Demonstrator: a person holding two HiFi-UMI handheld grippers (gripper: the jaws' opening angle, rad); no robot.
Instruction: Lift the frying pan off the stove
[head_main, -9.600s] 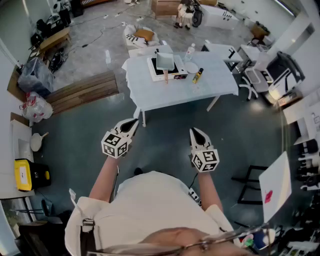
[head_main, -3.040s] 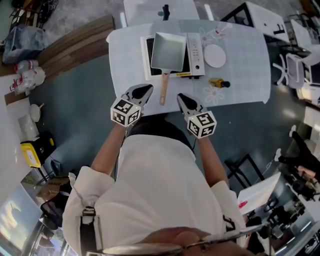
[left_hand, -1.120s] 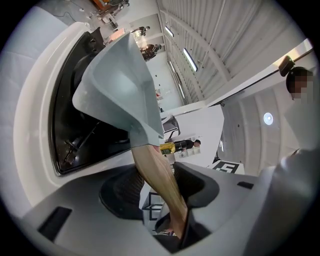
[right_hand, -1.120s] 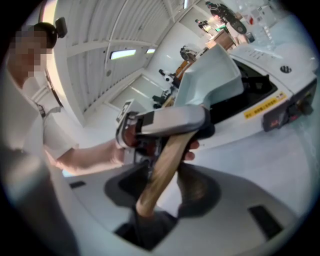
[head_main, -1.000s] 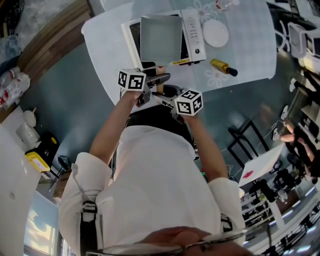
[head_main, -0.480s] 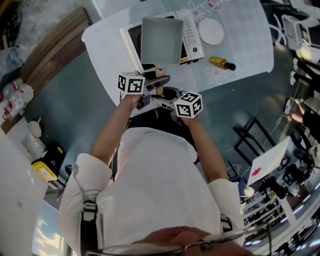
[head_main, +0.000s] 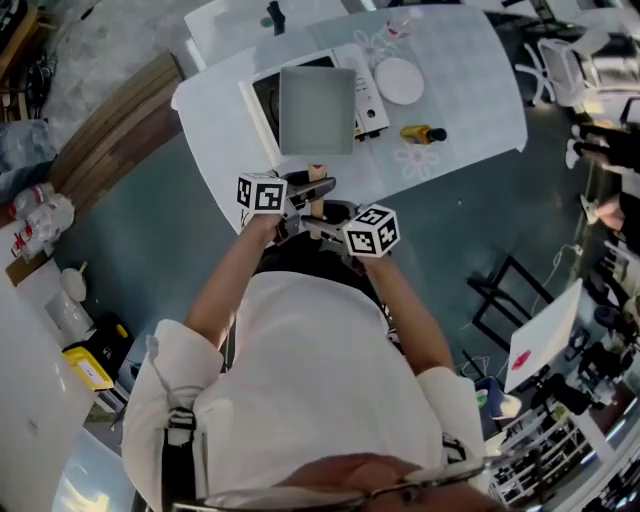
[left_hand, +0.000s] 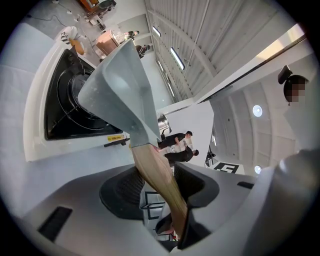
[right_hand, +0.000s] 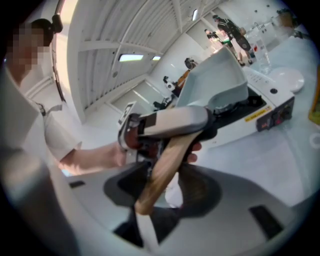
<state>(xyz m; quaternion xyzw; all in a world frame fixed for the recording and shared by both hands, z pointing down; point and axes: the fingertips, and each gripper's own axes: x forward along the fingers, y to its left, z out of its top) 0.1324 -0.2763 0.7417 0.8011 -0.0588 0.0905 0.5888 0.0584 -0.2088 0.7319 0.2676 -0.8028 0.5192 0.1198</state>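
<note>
A grey rectangular frying pan (head_main: 317, 110) with a wooden handle (head_main: 318, 176) hangs above the black top of a white stove (head_main: 262, 98). In the left gripper view the pan (left_hand: 119, 89) tilts up clear of the stove (left_hand: 59, 102). My left gripper (left_hand: 161, 186) is shut on the handle (left_hand: 156, 172), which runs between its pads. My right gripper (right_hand: 164, 184) is shut on the same handle (right_hand: 165, 159) nearer its end, just behind the left gripper (right_hand: 172, 121). In the head view the left gripper (head_main: 316, 189) and right gripper (head_main: 314, 216) meet at the handle by the table's near edge.
The stove stands on a pale table (head_main: 478, 100). A white plate (head_main: 399, 80) and a yellow bottle (head_main: 423, 133) lie right of it. A black chair frame (head_main: 500, 292) stands on the floor at the right. People stand far back in the room (left_hand: 179, 145).
Both grippers have risen with the handle between them, and the pan has come up off the stove top. The head view has shifted, so the table sits further right.
</note>
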